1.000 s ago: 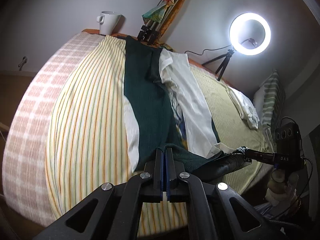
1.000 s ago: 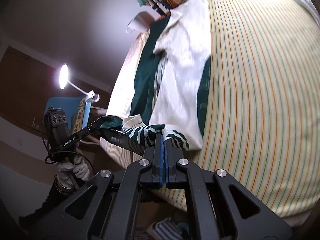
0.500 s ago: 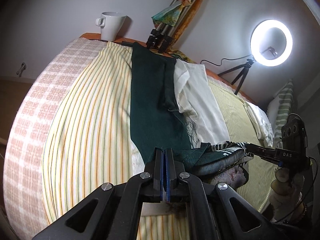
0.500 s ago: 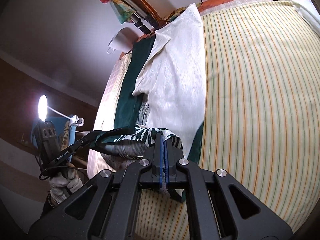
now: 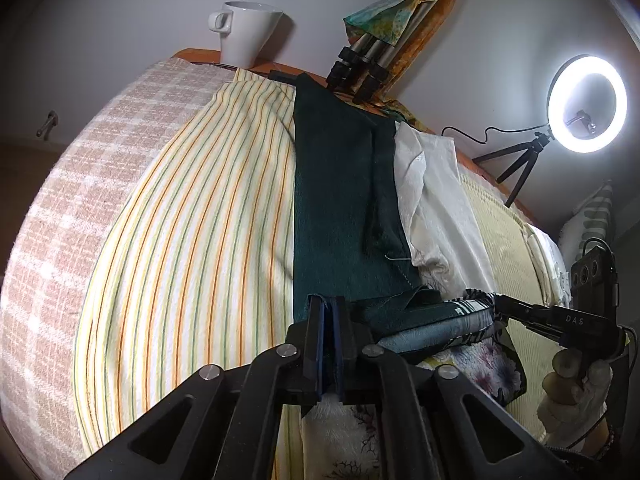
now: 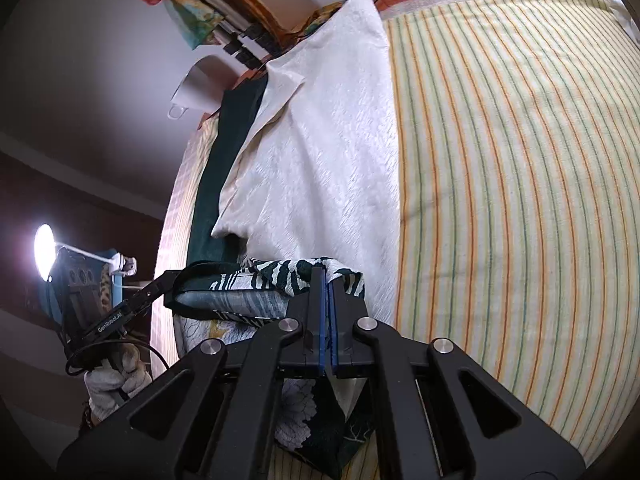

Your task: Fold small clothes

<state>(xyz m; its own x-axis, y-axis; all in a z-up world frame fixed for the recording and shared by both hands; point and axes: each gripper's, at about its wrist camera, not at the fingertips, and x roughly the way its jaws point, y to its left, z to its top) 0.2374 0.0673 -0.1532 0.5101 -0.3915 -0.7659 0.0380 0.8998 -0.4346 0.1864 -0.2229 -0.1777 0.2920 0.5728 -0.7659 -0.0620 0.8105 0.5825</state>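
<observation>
A long garment lies along the striped bed, dark green (image 5: 336,208) on one side and white (image 6: 332,152) on the other, with a green-and-white patterned part (image 6: 280,276). My left gripper (image 5: 328,304) is shut on the near green edge. My right gripper (image 6: 328,276) is shut on the near patterned corner of the same garment. Both hold the near hem lifted and stretched between them above the bed. The right gripper also shows in the left wrist view (image 5: 500,304), and the left one in the right wrist view (image 6: 172,276).
The bed has a striped yellow sheet (image 5: 192,240) over a checked cover (image 5: 72,208). A white mug (image 5: 248,32) and a folded tripod (image 5: 368,60) stand at the headboard. A lit ring light (image 5: 586,104) stands at the right. A flowered cloth (image 6: 296,416) lies under the grippers.
Both grippers have carried the near hem forward along the bed, toward the headboard. More of the garment is doubled over and the flowered cloth underneath has come into view.
</observation>
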